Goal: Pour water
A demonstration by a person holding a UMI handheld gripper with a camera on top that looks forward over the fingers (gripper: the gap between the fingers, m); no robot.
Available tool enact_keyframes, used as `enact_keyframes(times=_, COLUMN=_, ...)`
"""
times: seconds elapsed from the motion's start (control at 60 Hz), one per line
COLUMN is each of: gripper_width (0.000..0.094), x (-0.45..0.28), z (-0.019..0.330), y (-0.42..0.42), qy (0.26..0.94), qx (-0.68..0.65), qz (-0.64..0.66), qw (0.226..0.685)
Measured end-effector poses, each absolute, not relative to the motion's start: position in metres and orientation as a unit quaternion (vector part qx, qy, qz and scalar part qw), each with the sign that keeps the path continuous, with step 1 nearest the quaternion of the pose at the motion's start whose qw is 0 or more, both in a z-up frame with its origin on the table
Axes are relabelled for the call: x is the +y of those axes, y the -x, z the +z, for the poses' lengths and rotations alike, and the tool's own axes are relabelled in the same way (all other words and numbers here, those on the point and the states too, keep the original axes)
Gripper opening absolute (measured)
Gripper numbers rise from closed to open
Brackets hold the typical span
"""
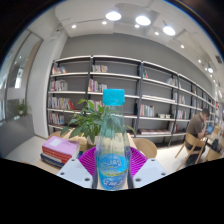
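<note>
Nearest the lens stands a clear plastic water bottle with a blue cap and a blue label (113, 150), upright and centred between the two gripper fingers. The gripper (113, 166) shows a magenta pad (88, 160) at each side of the bottle's lower body. Both pads appear to lie against the bottle wall with no gap visible, so the fingers read as clamped on the bottle. The cap is in place on the neck. Whether the bottle's base rests on a surface or hangs free cannot be told, since the base is hidden.

Farther objects, from largest to smallest:

1. A tall wall of grey open bookshelves (140, 95) spans the far side of the room, partly filled with books.
2. A leafy green potted plant (92, 118) stands just beyond the bottle.
3. A stack of books with a pink cover on top (60, 150) lies on a pale tabletop (35, 152), beside the fingers.
4. A wooden chair back (147, 147) shows behind the bottle on the other side.
5. A seated person (196, 130) is visible well apart, near the shelves.

Step in hand, as a judgement: the bottle is secured and held vertical; pouring has not begun. No receiving cup or glass is visible. The next move calls for locating a vessel, confirming the cap is removed, then tilting the bottle gradually while keeping a firm grip.
</note>
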State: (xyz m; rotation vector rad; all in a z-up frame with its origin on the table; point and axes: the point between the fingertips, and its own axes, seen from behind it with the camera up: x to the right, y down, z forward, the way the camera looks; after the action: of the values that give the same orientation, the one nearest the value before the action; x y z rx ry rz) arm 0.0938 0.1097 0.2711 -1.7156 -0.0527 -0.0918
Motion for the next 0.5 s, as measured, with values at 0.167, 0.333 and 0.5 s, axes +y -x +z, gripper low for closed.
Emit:
enact_keyframes(times=0.167, gripper_width=0.0403, x=0.118, z=0.223, y=-0.122, qy=0.769, qx=0.014, qz=0.002, qw=0.639)
enact_keyframes(times=0.333, gripper_width=0.0402, x=0.124, z=0.15, y=-0.116, qy=0.797, qx=0.007, qz=0.017, qw=0.604)
enact_keyframes(times=0.5, gripper_width=0.0409, x=0.12, z=0.094, y=-0.118, qy=0.813, qx=-0.003, qz=0.01, qw=0.582)
